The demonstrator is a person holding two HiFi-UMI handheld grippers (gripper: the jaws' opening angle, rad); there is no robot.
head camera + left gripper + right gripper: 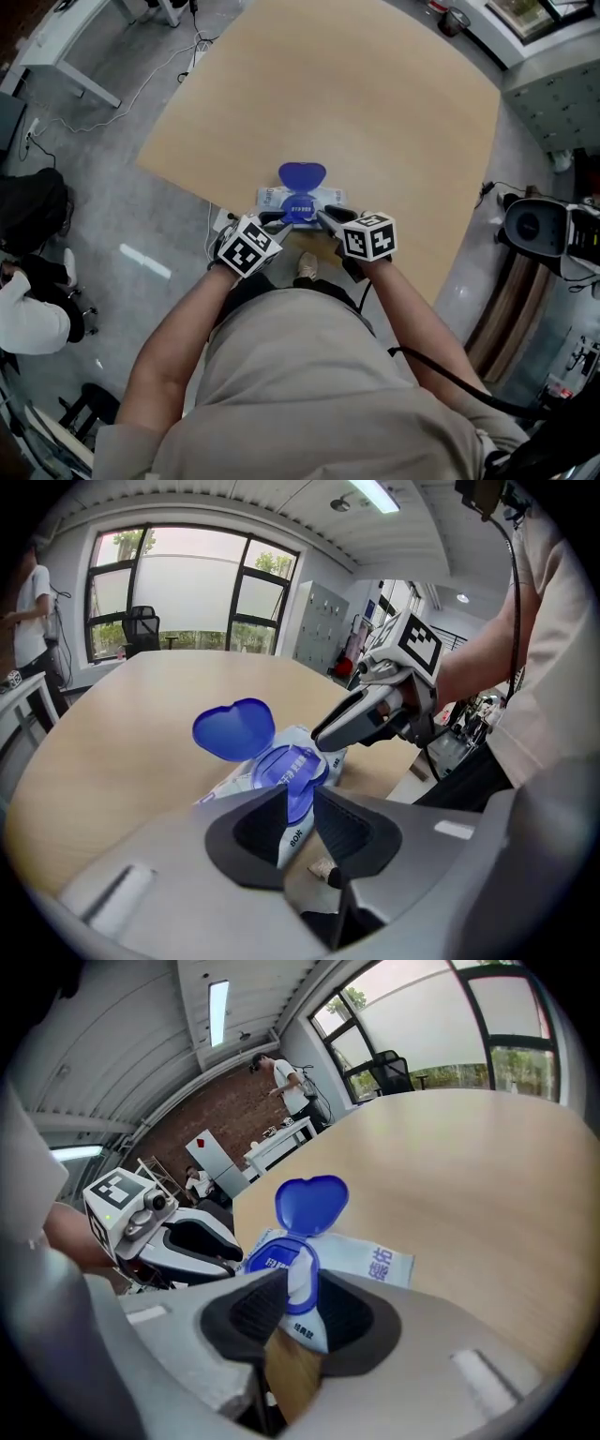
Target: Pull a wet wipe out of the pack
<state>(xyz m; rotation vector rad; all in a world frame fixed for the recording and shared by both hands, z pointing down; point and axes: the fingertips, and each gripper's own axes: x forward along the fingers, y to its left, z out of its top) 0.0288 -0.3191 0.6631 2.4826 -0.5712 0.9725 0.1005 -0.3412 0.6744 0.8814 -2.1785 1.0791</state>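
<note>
Two hand-held grippers were recorded at one pack (323, 198), which lay at the near edge of the table (356, 103), lower centre of the head view. Its long axis ran left to right across that frame, and its blue lid (302, 175) stood open on the far side. Entry for the left gripper (300, 792): jaws narrow, closed on the pack's near end, printed white film filling the gap between the pads. Entry for the right gripper (302, 1275): jaws narrow, closed about the wet wipe (297, 1283), a white tuft standing out of the blue-ringed opening (274, 1262). The tuft filled the gap from pad to pad, so a grip was judged made; its firmness could not be read. Governing relation: the wipe sat directly between the right jaws, with the pack body beyond them toward the centre right of the right gripper view. The right gripper was therefore the puller and the left the anchor, and the pull was judged to run up and away from the opening. Not legible: the tuft was hidden in the left gripper view, both sets of jaw tips were too small to read in the head view, and the pack's near end was covered by the jaws.
</note>
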